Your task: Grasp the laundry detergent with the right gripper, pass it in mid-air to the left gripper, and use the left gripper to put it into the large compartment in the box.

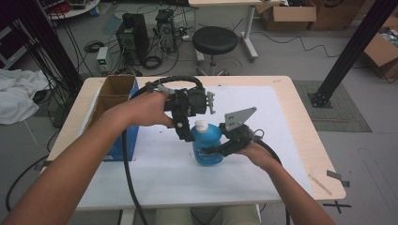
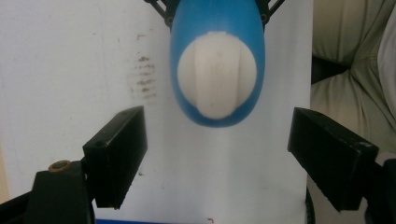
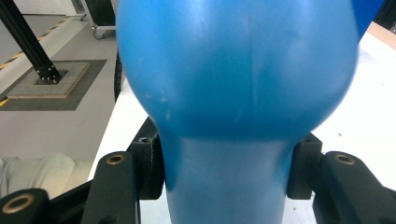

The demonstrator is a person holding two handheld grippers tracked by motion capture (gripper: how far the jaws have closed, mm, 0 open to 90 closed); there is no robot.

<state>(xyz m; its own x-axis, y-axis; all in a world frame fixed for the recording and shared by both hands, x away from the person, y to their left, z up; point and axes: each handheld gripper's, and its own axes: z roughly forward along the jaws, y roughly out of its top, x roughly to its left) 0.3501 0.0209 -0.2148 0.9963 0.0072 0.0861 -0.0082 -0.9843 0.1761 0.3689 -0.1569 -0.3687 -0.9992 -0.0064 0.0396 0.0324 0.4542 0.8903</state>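
Note:
A blue bottle point(image 1: 208, 146) with a white cap point(image 1: 201, 125) stands upright on the white sheet point(image 1: 263, 140) covering the table. My right gripper point(image 1: 210, 151) comes in from the right and is shut on the bottle's body; the right gripper view has the blue bottle point(image 3: 233, 84) clamped at its narrower part between both jaws of the gripper point(image 3: 224, 173). My left gripper point(image 1: 187, 132) hangs over the bottle, pointing down, open. Seen from the left gripper view, the white cap point(image 2: 217, 79) lies ahead of the wide-apart jaws of this gripper point(image 2: 217, 142), which do not touch it.
An open cardboard box point(image 1: 114, 96) with a blue side stands at the table's left. Beyond the far edge are a black stool point(image 1: 215, 40) and computer towers point(image 1: 133, 35) on the floor. A black frame post point(image 1: 349, 51) rises at the right.

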